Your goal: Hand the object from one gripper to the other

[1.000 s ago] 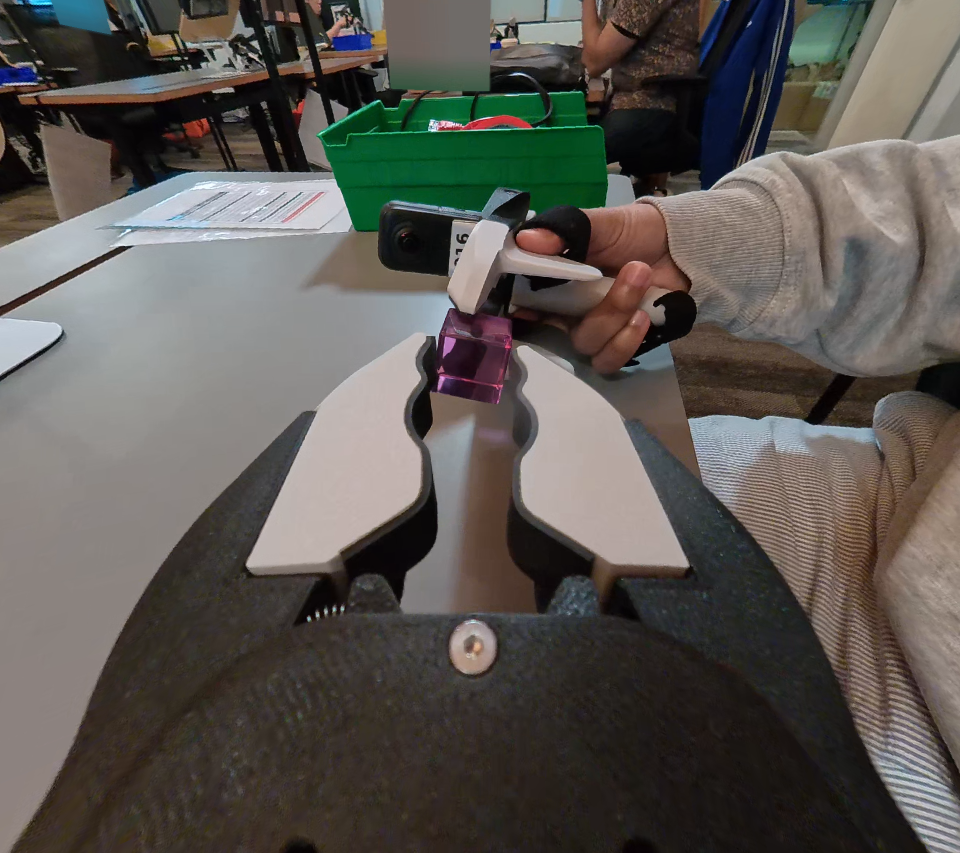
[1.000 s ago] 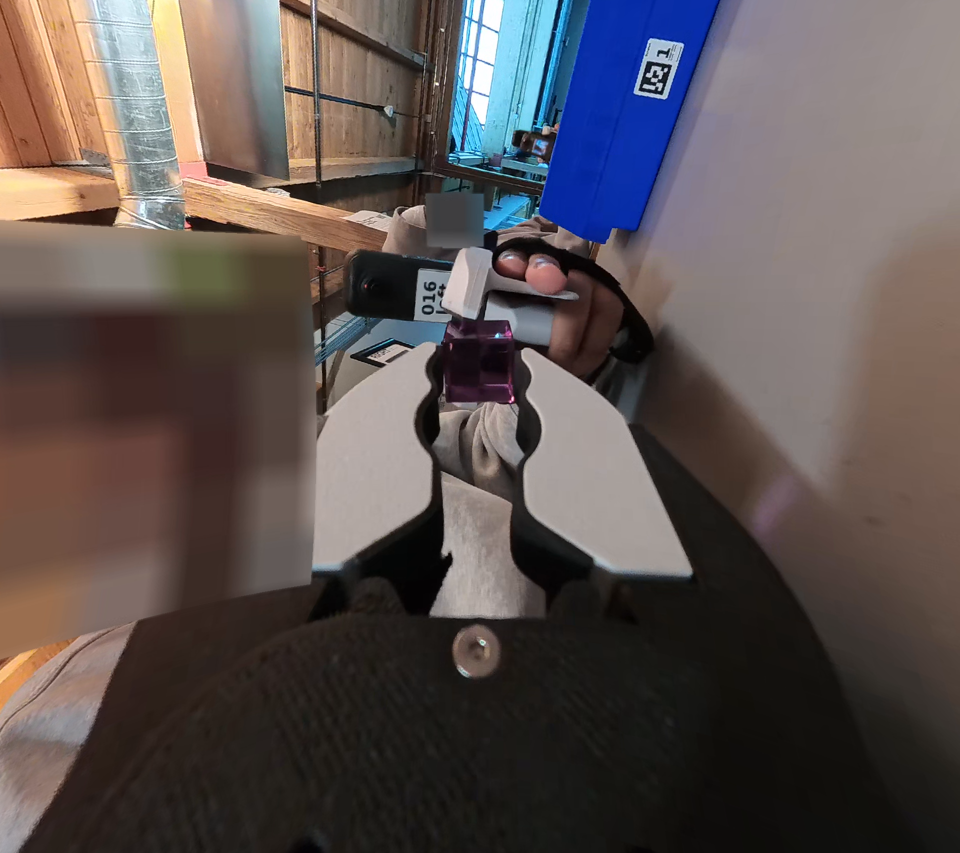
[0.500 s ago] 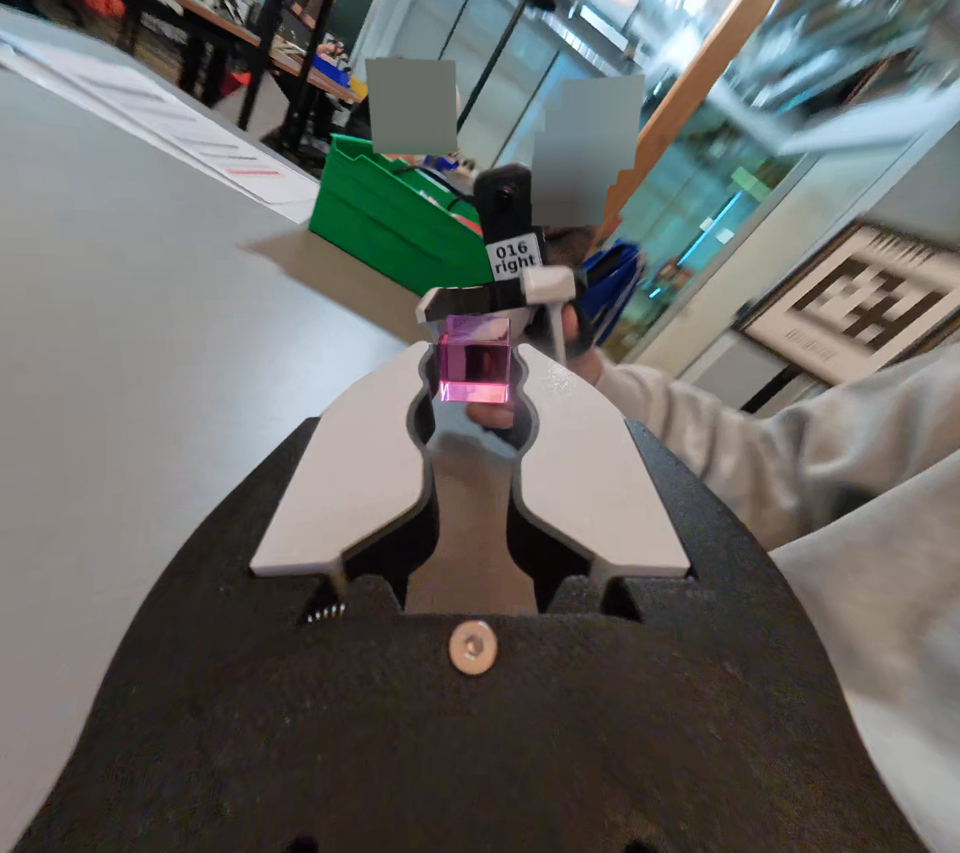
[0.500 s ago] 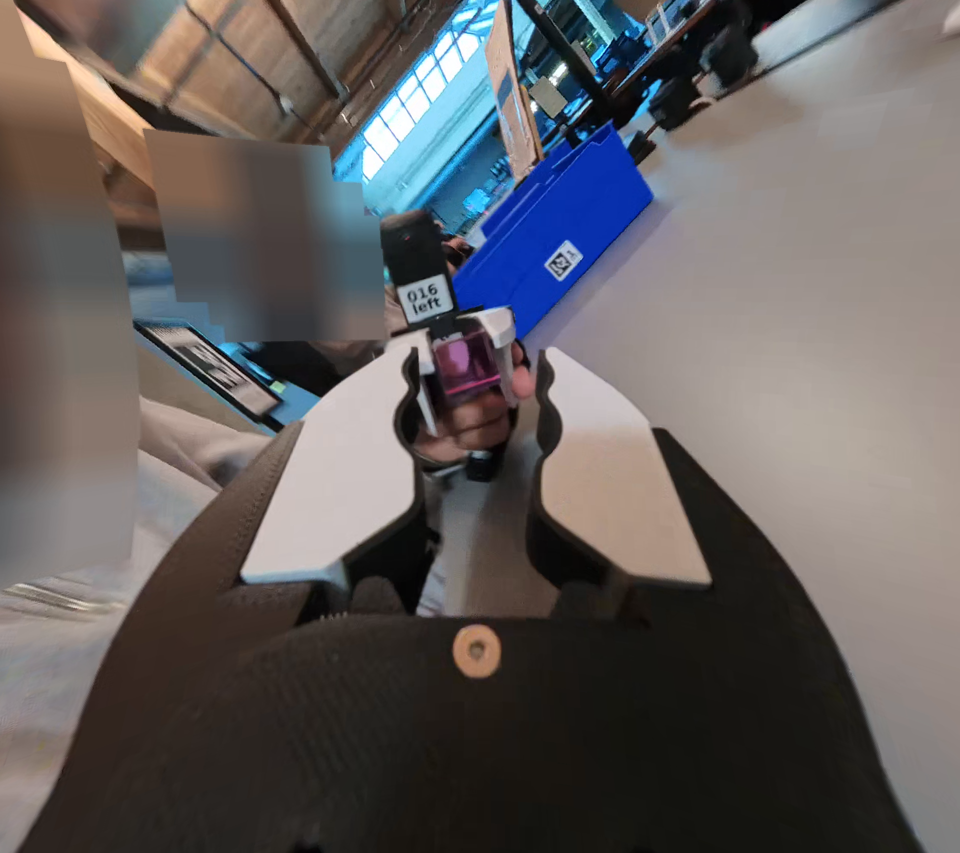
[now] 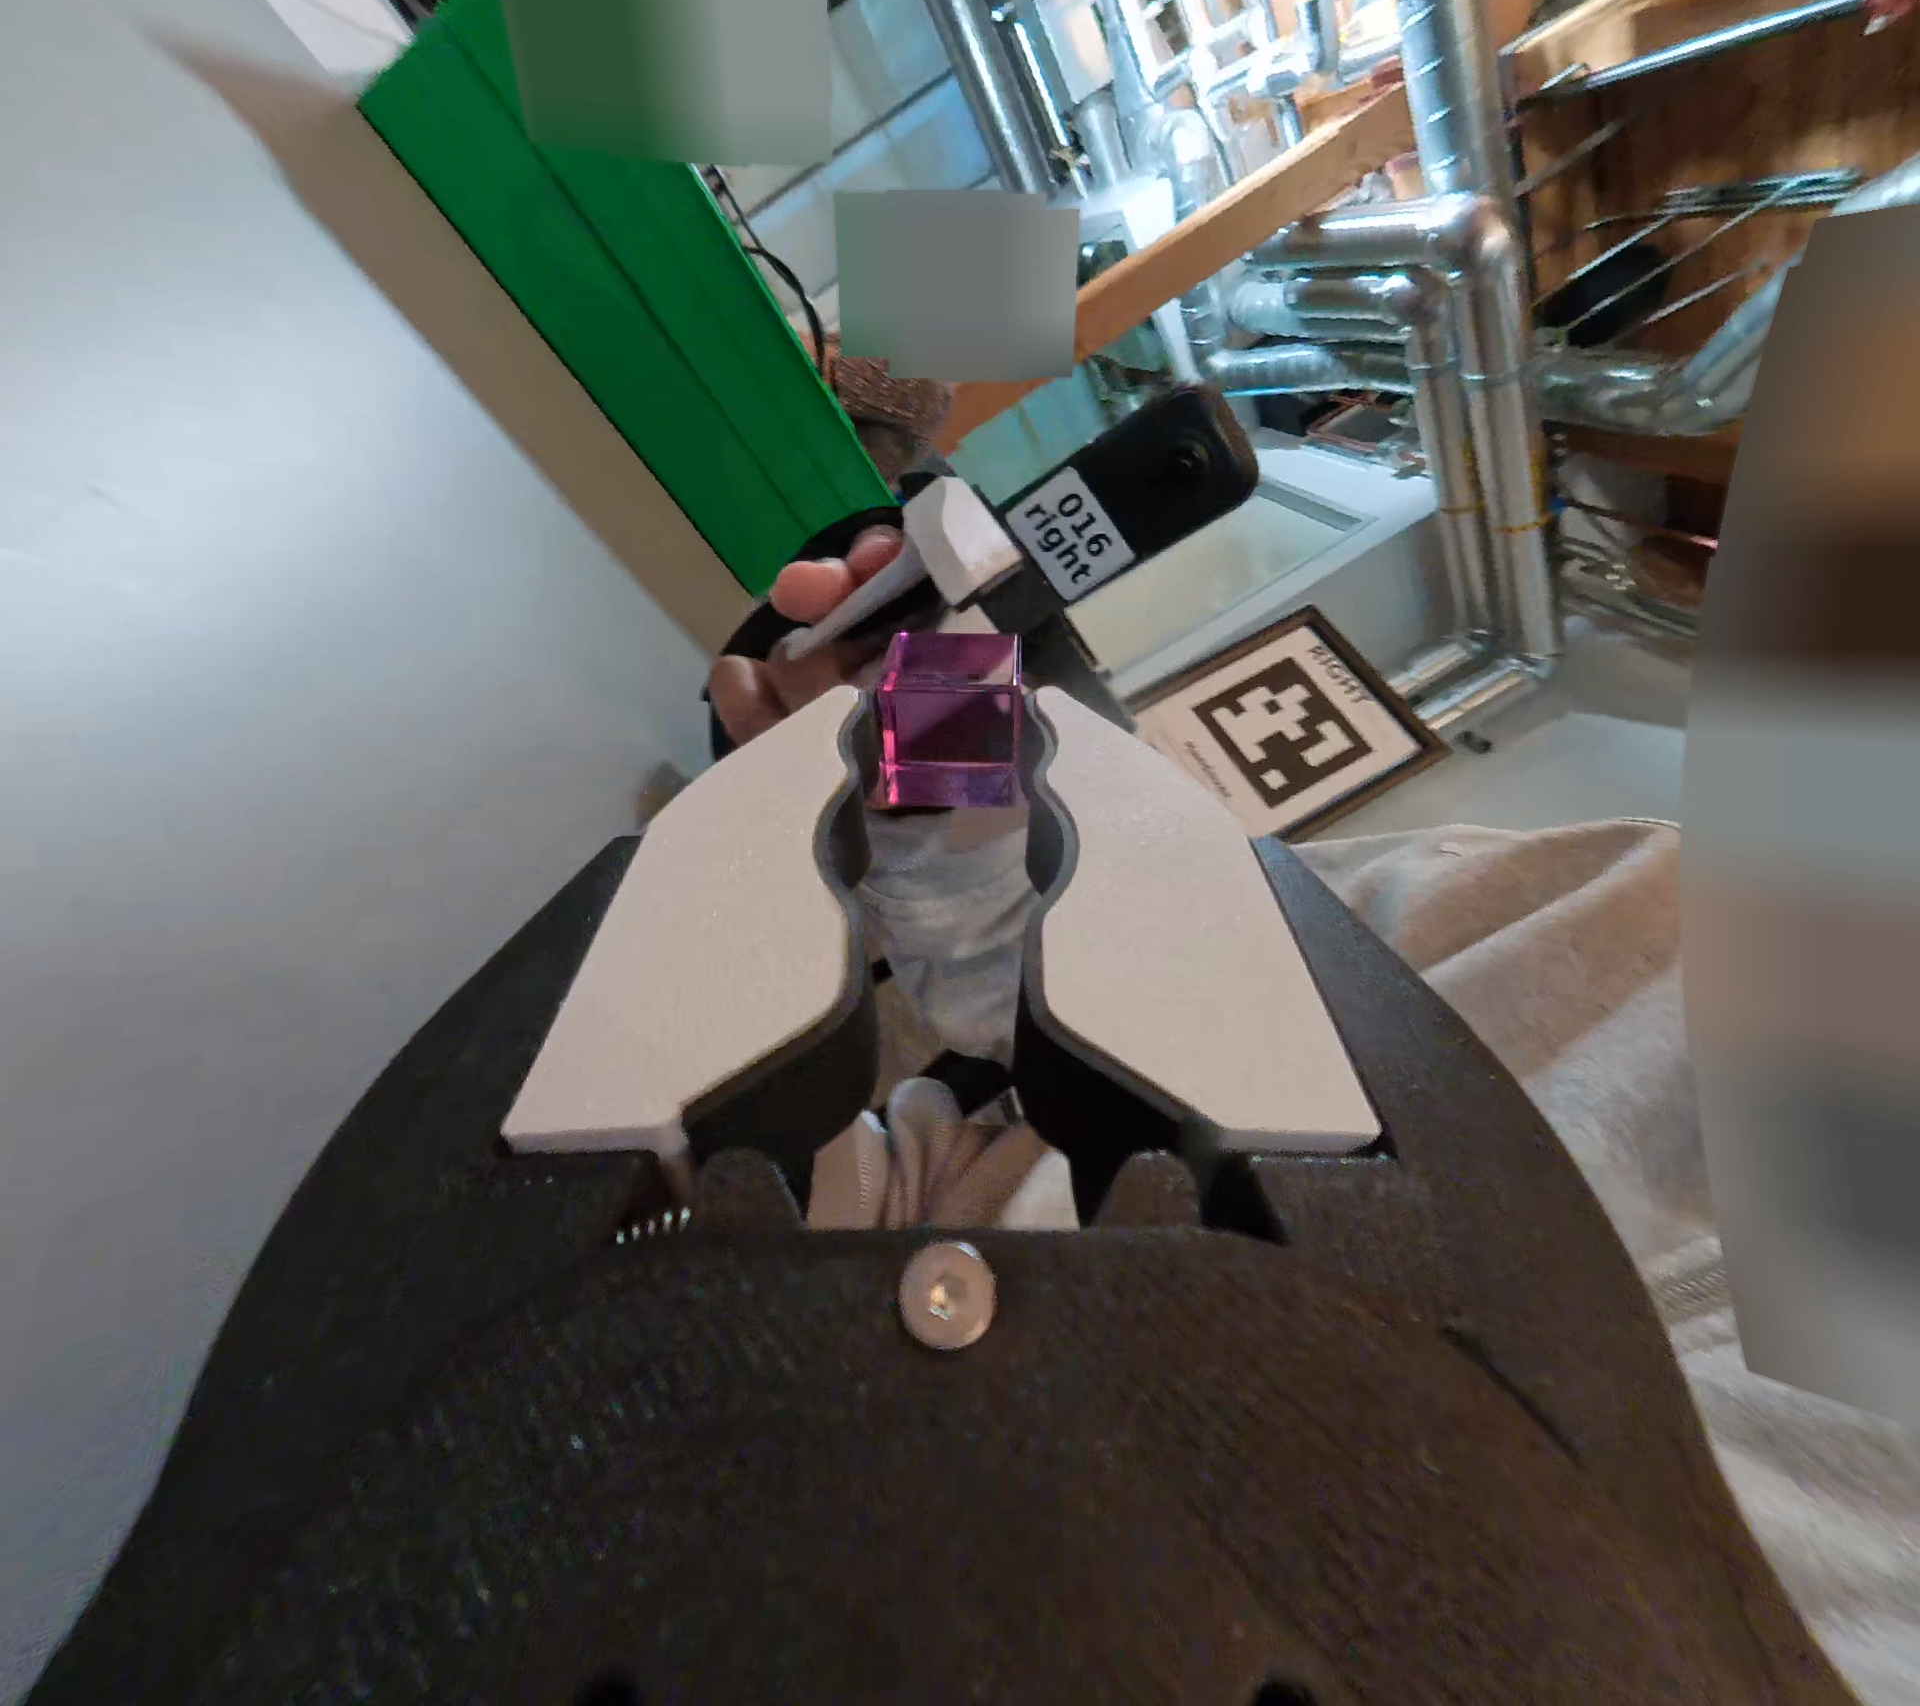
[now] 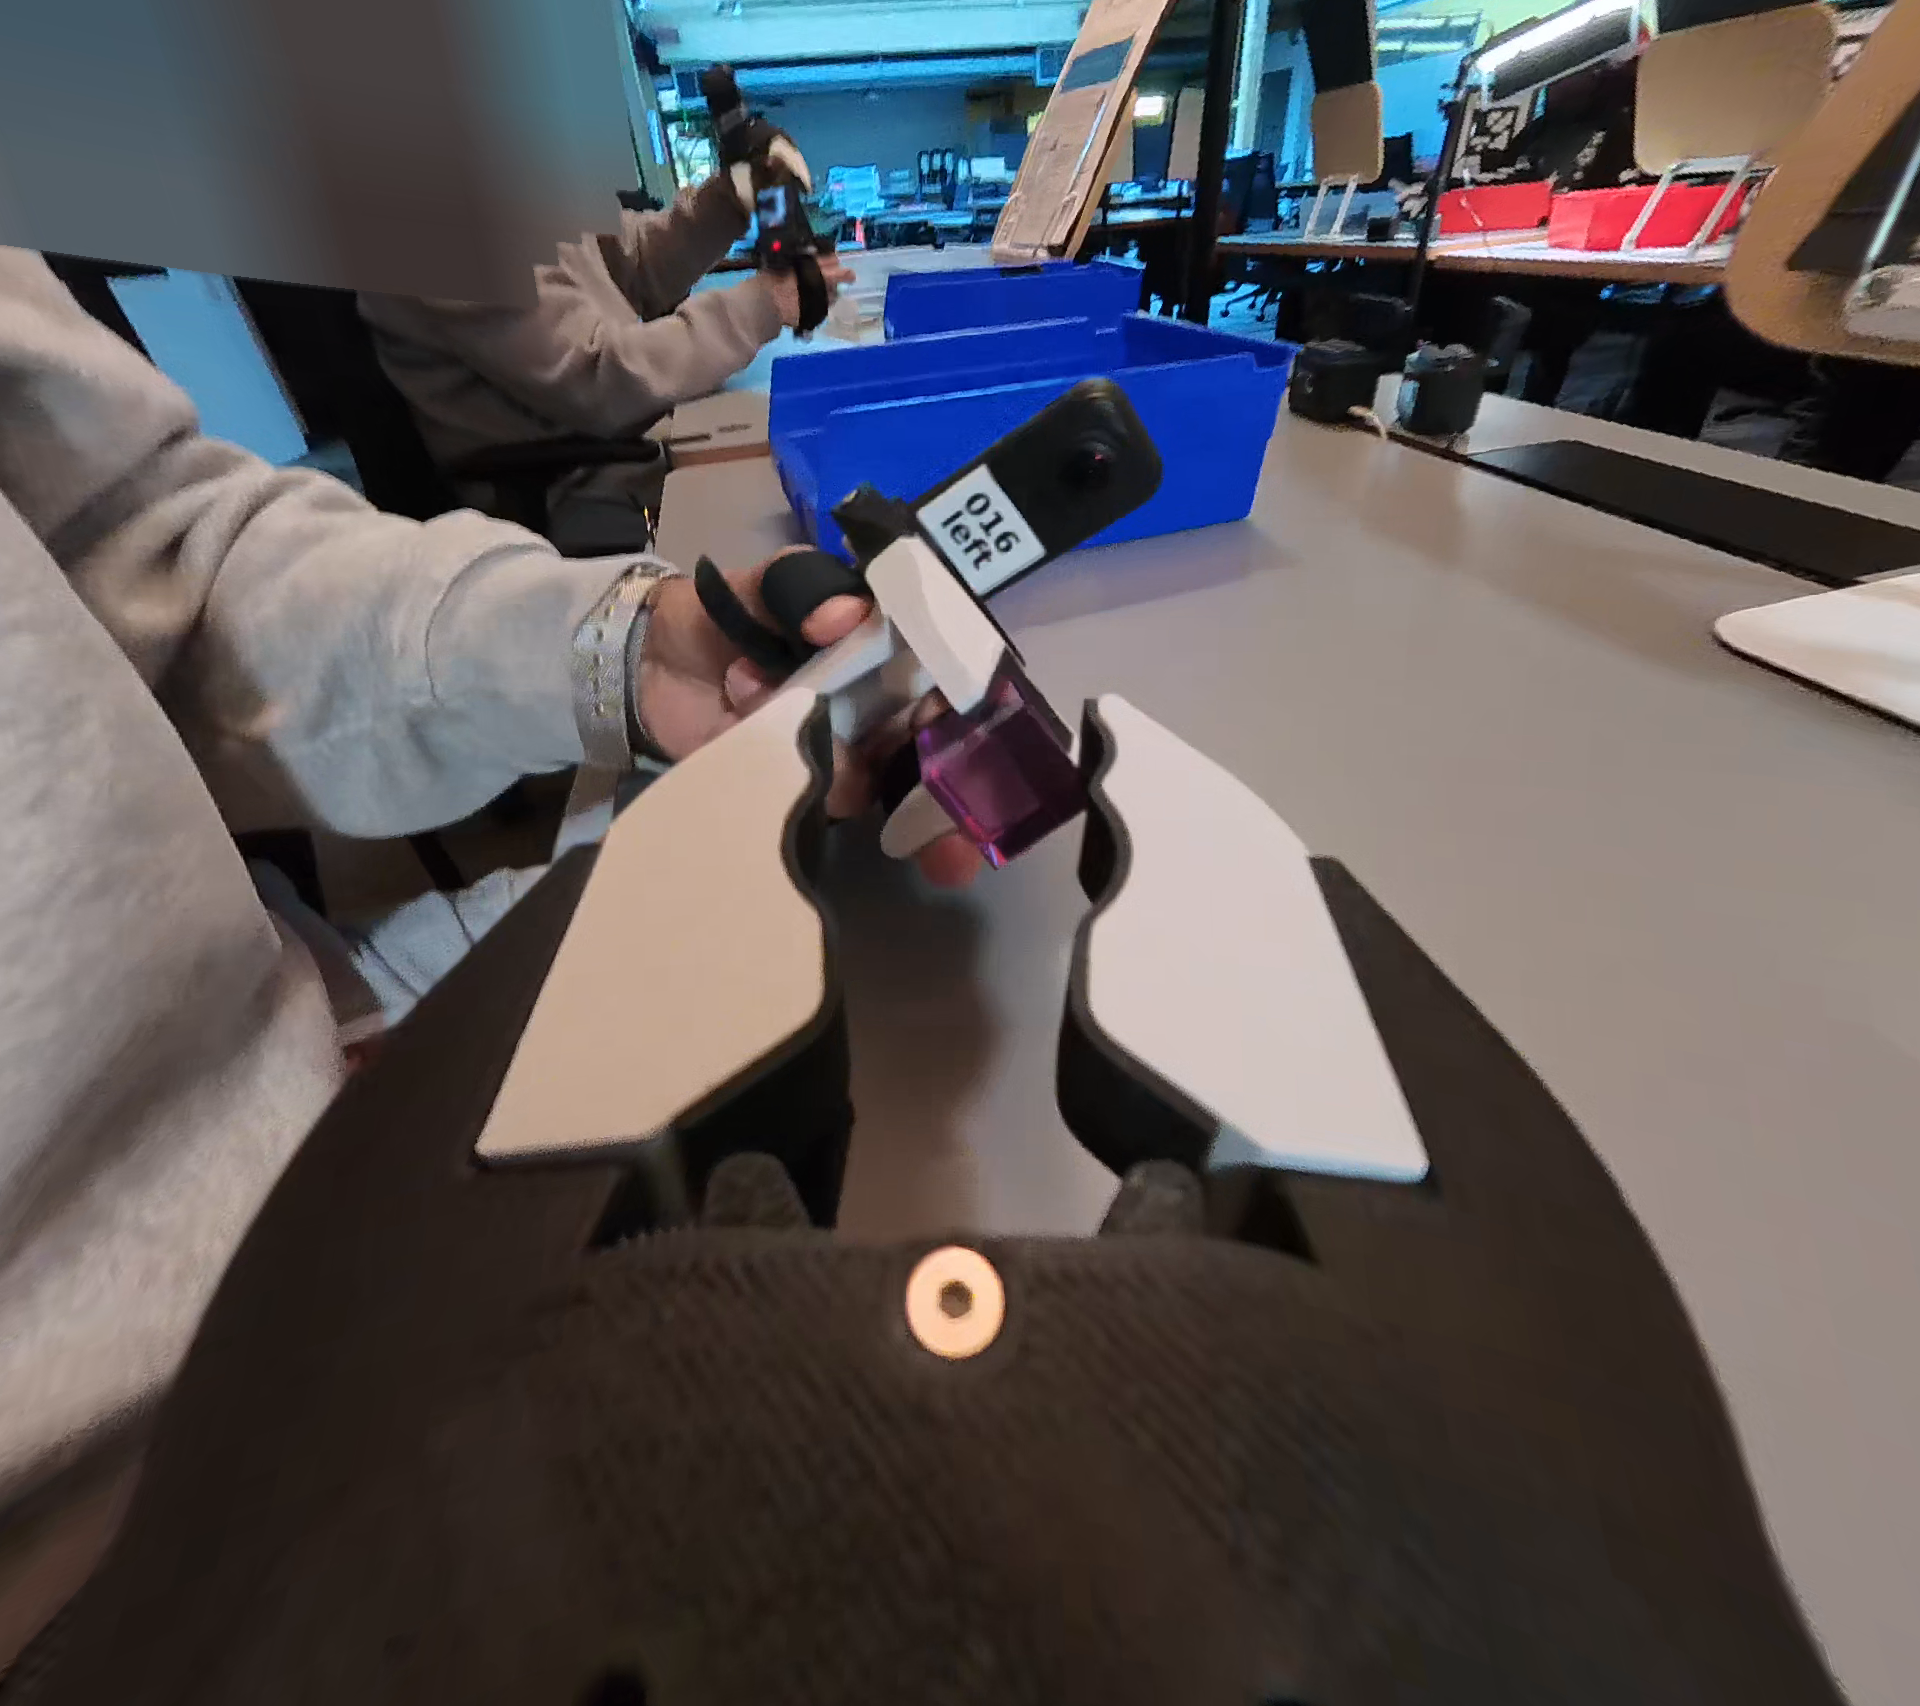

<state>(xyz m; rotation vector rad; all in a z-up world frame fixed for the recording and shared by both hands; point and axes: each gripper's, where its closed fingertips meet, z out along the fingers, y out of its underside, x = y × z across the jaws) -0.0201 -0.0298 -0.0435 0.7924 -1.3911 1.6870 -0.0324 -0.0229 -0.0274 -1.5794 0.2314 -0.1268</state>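
A clear purple cube (image 5: 945, 731) sits clamped between the fingertips of my left gripper (image 5: 943, 706), which is shut on it. In the right wrist view the cube (image 6: 1003, 773) shows held by the left gripper's white fingers (image 6: 935, 648), above the grey table (image 6: 1455, 773). My right gripper (image 6: 956, 721) is open, its jaws spread wide on either side of the cube; I cannot tell whether the right fingertip touches it. In the left wrist view the right gripper (image 5: 894, 596) shows just beyond the cube, held by a hand.
A blue bin (image 6: 1039, 430) stands on the table behind the grippers, a green bin (image 5: 623, 326) at the other end. A white flat object (image 6: 1829, 648) lies at the table's right edge. A framed marker board (image 5: 1288, 721) leans on the floor. Another person (image 6: 582, 347) sits behind.
One second ago both grippers were closed around the cube. The right gripper has since opened and let go; the left keeps the cube. Both grippers have rotated.
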